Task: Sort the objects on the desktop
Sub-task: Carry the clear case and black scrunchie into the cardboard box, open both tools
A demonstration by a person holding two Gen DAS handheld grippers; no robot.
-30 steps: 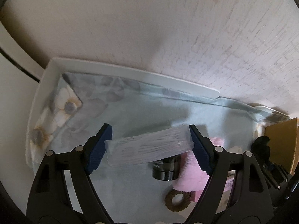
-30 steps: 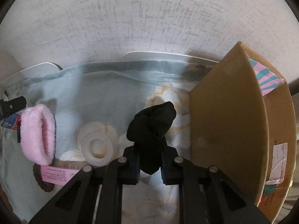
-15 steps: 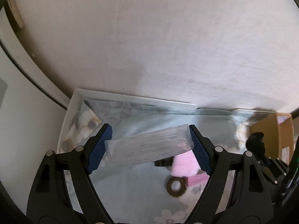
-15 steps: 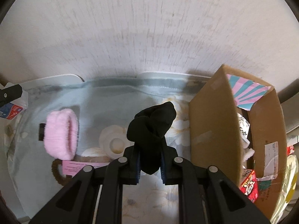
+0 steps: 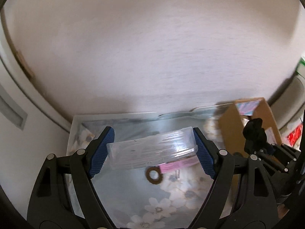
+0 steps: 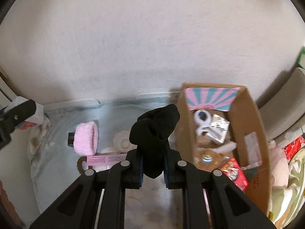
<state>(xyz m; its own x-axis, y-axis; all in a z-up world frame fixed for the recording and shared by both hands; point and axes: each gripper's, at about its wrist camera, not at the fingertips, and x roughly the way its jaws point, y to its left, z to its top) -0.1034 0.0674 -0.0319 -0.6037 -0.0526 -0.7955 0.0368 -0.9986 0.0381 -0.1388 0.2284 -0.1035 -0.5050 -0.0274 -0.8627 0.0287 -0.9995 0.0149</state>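
**Clear box clamped lengthwise, high above the cloth**

From my left camera I see the left gripper (image 5: 152,148) with its blue pads pressed against both ends of a clear plastic box (image 5: 151,148), which sits slightly tilted, its right end higher. Below it lies the floral cloth (image 5: 129,194) covering the table, a white edge (image 5: 114,114) showing along the far side against the wall. A brown ring (image 5: 152,174) lies on the cloth near the middle, touching a pink card (image 5: 176,165) just to its right. At the cloth's right edge stands an open cardboard box (image 5: 227,131). In front of it my right gripper (image 5: 255,145) pinches a black cloth bundle (image 5: 254,128).
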